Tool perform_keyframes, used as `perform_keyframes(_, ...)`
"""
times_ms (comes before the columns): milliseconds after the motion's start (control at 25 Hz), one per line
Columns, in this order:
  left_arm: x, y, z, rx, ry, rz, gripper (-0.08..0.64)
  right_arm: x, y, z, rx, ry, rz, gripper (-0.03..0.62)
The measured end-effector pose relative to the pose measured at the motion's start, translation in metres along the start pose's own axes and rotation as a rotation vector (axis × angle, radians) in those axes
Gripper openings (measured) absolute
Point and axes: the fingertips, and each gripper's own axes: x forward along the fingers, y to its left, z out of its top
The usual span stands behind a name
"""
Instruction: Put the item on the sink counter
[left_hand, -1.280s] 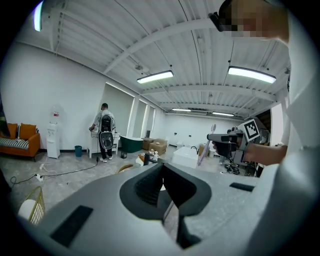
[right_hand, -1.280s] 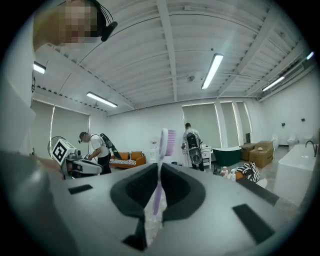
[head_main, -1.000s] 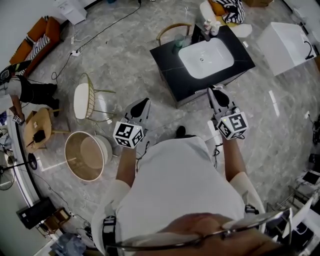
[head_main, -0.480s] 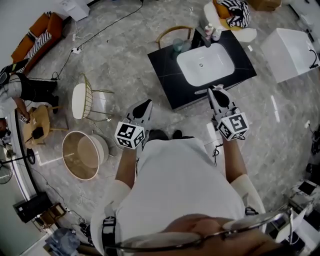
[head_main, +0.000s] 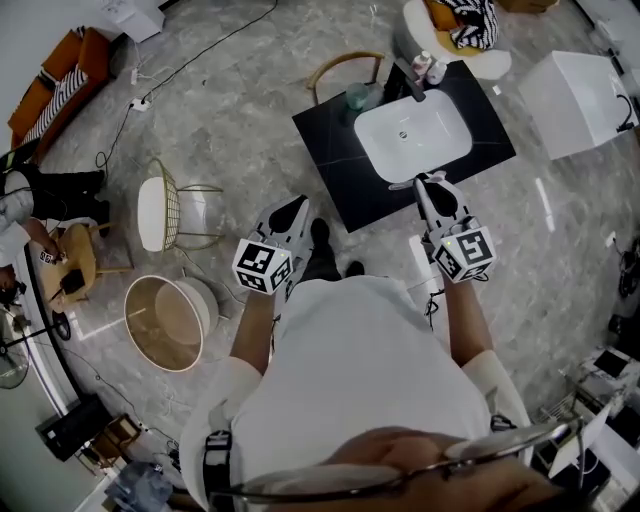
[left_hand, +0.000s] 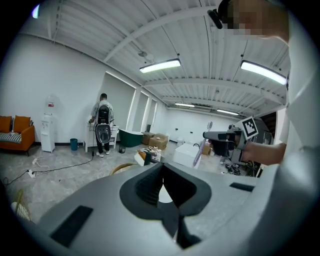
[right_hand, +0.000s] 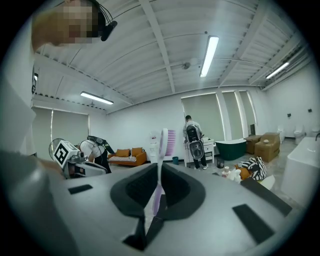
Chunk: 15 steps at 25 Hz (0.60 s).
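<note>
Grey marbled floor (head_main: 240, 110) surrounds the black sink counter (head_main: 335, 150). Bottles (head_main: 428, 68) stand behind its white basin (head_main: 435, 140). At the counter's front edge, the right gripper (head_main: 432, 182) pinches a purple toothbrush (right_hand: 161, 165) upright, bristles topmost. The left gripper (head_main: 290, 212), over the floor, has its jaws closed and holds nothing.

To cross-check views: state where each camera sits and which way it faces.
Head view: on the person's head, looking steeply down at the sink counter; torso, left gripper and right gripper show.
Left gripper view: on that gripper, facing across the room; own jaws show.
Right gripper view: on that gripper, along jaws shut on a toothbrush.
Shared: each gripper view shows the other gripper.
</note>
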Motion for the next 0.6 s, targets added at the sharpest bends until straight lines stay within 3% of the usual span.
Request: perform_keyframes(600,0.101,0.101,0.014,0.001,0.069,-0.174,0.005,0.119,-0.035,-0.011,-0.035,0.121,-0.074,0.029)
